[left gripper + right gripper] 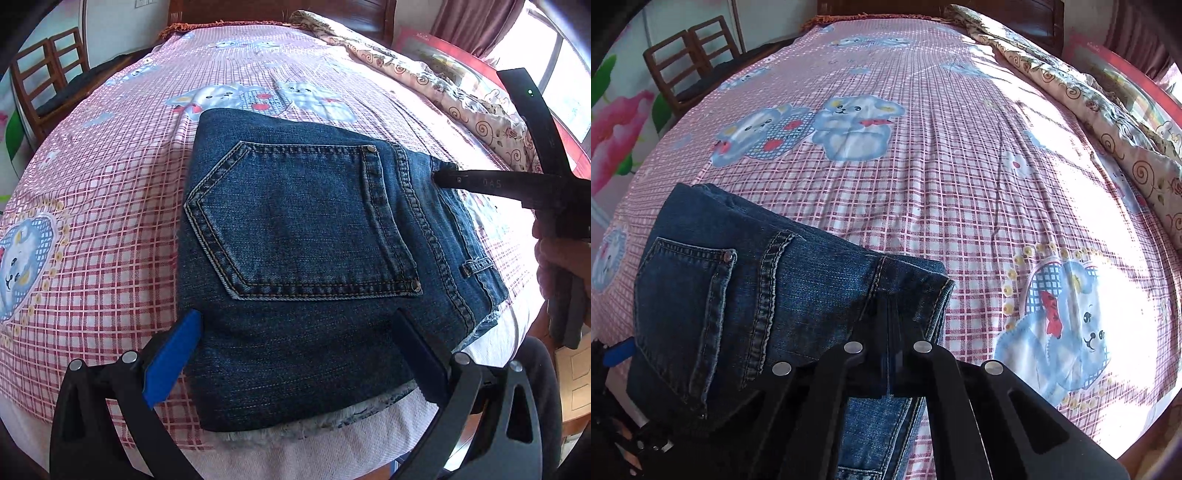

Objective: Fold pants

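Right gripper [892, 314] is pinching together on the waistband edge of the folded jeans [310, 236]; left gripper [295, 354] is hovering with fingers spread wide over the near edge. Jeans are lying on the checked bedsheet [923, 166].

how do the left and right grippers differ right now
The left gripper stands wide open, its fingers apart over the folded jeans; the right gripper is shut, fingers pressed together at the waistband edge. The left sits at the jeans' near edge, the right comes in from the side. Both point down at the jeans on the checked bedsheet.
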The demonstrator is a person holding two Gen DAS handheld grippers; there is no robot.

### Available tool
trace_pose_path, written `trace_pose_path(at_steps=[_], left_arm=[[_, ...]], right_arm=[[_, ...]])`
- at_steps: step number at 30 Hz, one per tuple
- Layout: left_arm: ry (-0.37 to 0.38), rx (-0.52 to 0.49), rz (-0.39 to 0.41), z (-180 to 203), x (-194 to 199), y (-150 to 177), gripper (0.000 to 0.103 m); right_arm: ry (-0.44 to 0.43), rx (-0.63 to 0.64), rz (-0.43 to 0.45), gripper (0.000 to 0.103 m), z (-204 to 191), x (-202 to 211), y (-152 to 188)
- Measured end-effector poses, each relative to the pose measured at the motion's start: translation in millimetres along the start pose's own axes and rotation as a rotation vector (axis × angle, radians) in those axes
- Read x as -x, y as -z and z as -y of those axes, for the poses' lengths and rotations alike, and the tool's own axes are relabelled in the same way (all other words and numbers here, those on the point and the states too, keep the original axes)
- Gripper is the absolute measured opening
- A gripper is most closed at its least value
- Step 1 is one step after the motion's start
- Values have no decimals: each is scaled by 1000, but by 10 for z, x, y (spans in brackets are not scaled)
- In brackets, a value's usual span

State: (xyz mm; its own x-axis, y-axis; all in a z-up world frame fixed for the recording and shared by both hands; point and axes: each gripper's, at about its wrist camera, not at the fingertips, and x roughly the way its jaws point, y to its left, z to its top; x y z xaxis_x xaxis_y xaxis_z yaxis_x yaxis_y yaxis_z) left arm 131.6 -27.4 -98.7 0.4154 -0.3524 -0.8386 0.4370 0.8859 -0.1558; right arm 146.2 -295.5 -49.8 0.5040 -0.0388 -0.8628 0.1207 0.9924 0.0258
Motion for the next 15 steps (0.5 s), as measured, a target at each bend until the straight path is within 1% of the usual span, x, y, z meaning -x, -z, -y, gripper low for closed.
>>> trace_pose_path(at_steps=[2,5,6,7,8,10,12,15], left_arm=[[2,3,-1,-9,-6,-12,101],[11,13,1,-29,-13,-20,101],[11,14,3,-34,-14,-16,101],[9,13,3,-32,-16,-12,101],[7,10,4,-23,-15,-6,101],[9,11,8,-23,-7,6,101],[19,14,11,-36,4,6,101],[49,32,18,-84,53,6,101]], right_arm=[[-29,-69,0,0,87,83,42],[-124,-173,10,1,231,283,236],[-150,-199,3,7,272,338,330],[-178,-235,-1,35,317,392,437],[-210,-266,2,54,358,443,553],[-266,-301,-23,54,407,493,767],[-284,-331,-45,54,438,521,949],[-336,-375,-86,54,465,501,1139]])
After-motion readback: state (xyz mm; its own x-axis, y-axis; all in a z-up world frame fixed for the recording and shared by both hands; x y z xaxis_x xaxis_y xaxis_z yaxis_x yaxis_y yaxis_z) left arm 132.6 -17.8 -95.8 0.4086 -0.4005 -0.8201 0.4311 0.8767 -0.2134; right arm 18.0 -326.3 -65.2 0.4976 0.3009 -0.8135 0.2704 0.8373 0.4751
